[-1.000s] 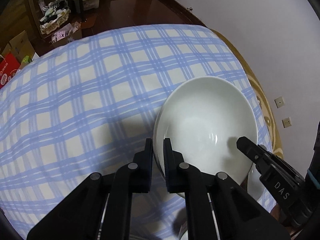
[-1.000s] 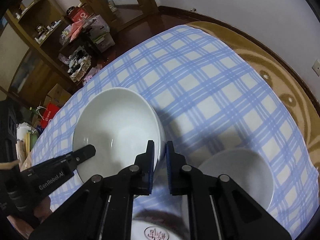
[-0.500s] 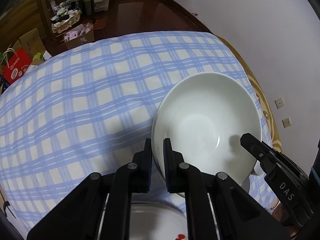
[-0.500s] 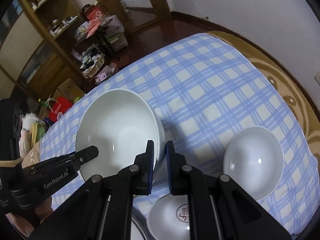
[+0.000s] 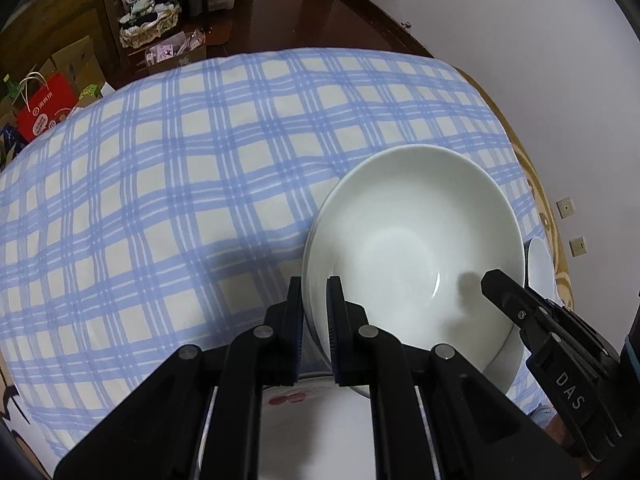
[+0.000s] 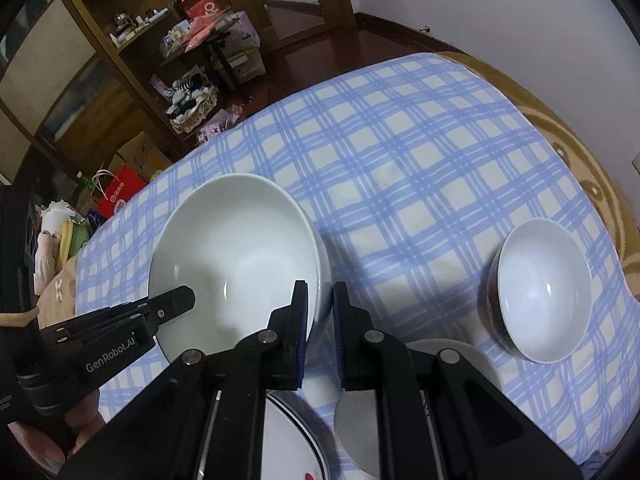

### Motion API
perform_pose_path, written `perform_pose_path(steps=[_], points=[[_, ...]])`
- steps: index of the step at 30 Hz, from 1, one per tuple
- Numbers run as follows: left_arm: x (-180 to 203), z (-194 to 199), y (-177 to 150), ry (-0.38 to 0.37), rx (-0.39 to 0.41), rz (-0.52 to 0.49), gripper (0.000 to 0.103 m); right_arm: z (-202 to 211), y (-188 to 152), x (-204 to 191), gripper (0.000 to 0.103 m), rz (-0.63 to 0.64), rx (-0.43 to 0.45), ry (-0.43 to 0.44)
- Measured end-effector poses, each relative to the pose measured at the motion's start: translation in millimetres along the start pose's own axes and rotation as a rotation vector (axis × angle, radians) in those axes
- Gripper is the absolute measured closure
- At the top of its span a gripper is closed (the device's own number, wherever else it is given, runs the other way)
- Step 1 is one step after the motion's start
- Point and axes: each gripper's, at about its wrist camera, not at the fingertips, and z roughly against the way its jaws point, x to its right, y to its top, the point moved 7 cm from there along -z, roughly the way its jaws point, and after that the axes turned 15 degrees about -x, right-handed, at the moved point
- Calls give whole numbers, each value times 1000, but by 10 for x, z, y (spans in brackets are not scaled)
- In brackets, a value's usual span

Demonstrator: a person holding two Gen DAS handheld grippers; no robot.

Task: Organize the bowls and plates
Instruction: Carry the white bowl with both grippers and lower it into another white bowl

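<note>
Bowls sit out on the table (image 6: 420,152), which wears a blue and white checked cloth. The biggest thing being handled is the big white bowl (image 5: 416,248), and it is up in the air over the cloth, held from both sides. The left hand-held gripper (image 5: 315,312) is pinched tight on the bowl's left rim, one finger inside and one outside. The right hand-held gripper (image 6: 320,320) is pinched tight on the opposite rim the same way.

Under the grippers lies a white plate (image 6: 296,436) with a dark edge line and a small red mark. Just beside it is a plain pale dish (image 6: 448,360), partly hidden. Off to the right stands a small bowl (image 6: 544,292), white inside and dark outside, well apart from the big one.
</note>
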Motion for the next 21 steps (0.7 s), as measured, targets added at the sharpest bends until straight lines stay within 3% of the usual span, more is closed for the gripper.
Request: perform_pose_path(steps=[10, 21], points=[[-4, -337, -4, -9, -48, 10, 93, -234, -85, 71, 90, 23, -37, -68], [44, -387, 0, 5, -50, -34, 92, -285, -110, 131, 90, 18, -52, -52]])
